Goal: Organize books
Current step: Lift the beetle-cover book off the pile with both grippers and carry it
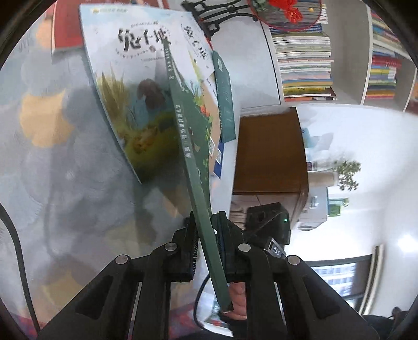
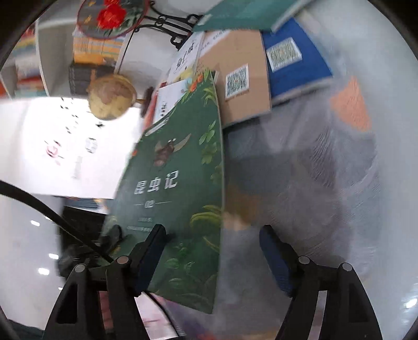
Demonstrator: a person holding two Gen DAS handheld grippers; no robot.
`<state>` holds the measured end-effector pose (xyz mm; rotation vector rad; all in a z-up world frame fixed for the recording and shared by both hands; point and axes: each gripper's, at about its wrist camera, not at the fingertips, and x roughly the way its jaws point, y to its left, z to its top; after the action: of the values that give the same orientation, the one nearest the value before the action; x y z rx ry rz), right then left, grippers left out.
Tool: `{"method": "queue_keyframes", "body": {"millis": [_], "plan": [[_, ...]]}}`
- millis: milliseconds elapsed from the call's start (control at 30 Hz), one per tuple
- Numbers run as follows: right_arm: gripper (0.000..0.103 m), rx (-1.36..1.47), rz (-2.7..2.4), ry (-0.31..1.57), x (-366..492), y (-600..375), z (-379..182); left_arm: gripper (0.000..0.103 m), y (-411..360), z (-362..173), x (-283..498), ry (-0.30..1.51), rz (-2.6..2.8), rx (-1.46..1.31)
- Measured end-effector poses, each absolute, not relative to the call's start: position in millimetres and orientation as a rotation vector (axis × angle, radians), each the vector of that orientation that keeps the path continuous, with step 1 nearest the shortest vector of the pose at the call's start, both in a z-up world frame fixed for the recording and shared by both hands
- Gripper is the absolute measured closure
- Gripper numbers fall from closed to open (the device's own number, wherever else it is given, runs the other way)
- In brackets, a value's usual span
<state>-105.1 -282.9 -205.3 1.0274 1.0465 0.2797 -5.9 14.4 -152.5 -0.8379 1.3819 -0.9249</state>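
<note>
The left gripper [image 1: 206,243] points slightly downward, pinching the green book [image 1: 194,146] by its lower edge and holding it up on edge above the table [image 1: 65,157]. The right gripper [image 2: 213,257] has its fingers spread beside the cover, gripping nothing. Shelves [image 1: 303,52] behind hold stacked books.

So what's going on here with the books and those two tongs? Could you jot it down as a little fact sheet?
Setting: soft patterned surface strewn with books, bookshelves behind
Held book: green book with leaf and insect cover, upright on edge
Left tongs: shut on the green book's spine edge
Right tongs: open, one finger in front of the cover, not pressing on it
Lying nearby: pale blue picture book, tan book and blue book, both with square codes
Ornaments: globe, round red-flower fan
</note>
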Motion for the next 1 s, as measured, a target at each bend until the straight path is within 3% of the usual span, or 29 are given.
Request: {"method": "queue_keyframes", "body": {"millis": [67, 100, 167, 233, 467, 1000], "plan": [[0.057, 1.084, 0.349, 1.015, -104, -277, -206, 0.093, 10, -155, -8, 1.395, -0.900, -0.790], [0.059, 1.067, 0.344, 1.006, -104, -274, -204, 0.093, 9, -156, -8, 1.398, -0.880, -0.756], [0.075, 0.949, 0.297, 0.998, -104, -267, -192, 0.092, 5, -154, -11, 1.406, -0.808, -0.600], [0.082, 0.828, 0.271, 1.005, -102, -260, -181, 0.091, -3, -147, -18, 1.375, -0.750, -0.414], [0.083, 0.237, 0.182, 1.015, -104, -196, -144, 0.090, -31, -118, -38, 1.258, -0.686, -0.044], [0.083, 0.363, 0.206, 0.899, -102, -139, -86, 0.090, 64, -57, -3, 1.108, -0.830, -0.150]]}}
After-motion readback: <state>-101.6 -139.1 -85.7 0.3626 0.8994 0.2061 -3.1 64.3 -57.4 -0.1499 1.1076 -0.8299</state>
